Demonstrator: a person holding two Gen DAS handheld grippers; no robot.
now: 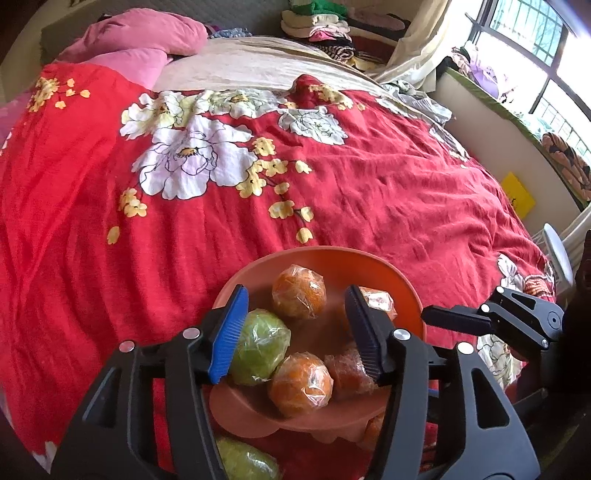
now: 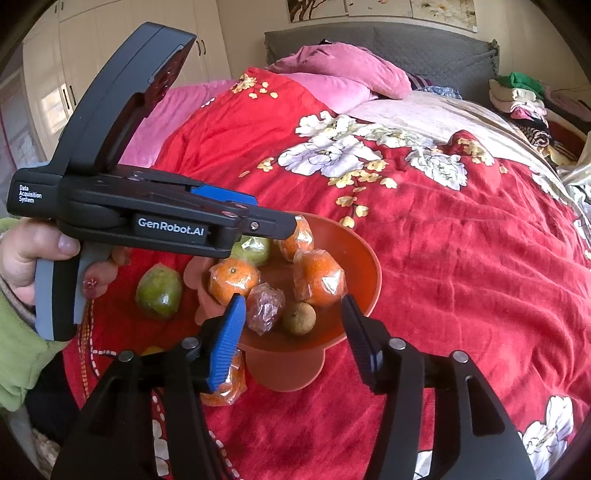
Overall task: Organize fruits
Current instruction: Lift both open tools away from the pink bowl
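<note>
An orange-brown bowl (image 1: 314, 254) (image 2: 371, 266) sits on the red flowered bedspread (image 1: 369, 192). It holds several plastic-wrapped oranges (image 1: 299, 297) (image 2: 319, 278), a wrapped green fruit (image 1: 260, 347), a reddish wrapped fruit (image 2: 265, 306) and a small brown fruit (image 2: 299, 318). My left gripper (image 1: 296, 295) hangs open over the bowl, its blue pad beside the green fruit, nothing pinched. Over the bowl's near rim my right gripper (image 2: 292, 301) is open, with the reddish and brown fruits below its gap. A second green fruit (image 2: 159, 291) and a wrapped orange (image 2: 225, 386) lie on the bedspread outside the bowl.
Pink pillows (image 1: 147, 40) and a beige blanket (image 1: 258, 66) lie at the bed's head. Folded clothes (image 1: 325, 29) are stacked beyond. A window sill with clutter (image 1: 517, 110) runs along the right. A hand in a green sleeve (image 2: 22, 266) holds the left gripper's handle.
</note>
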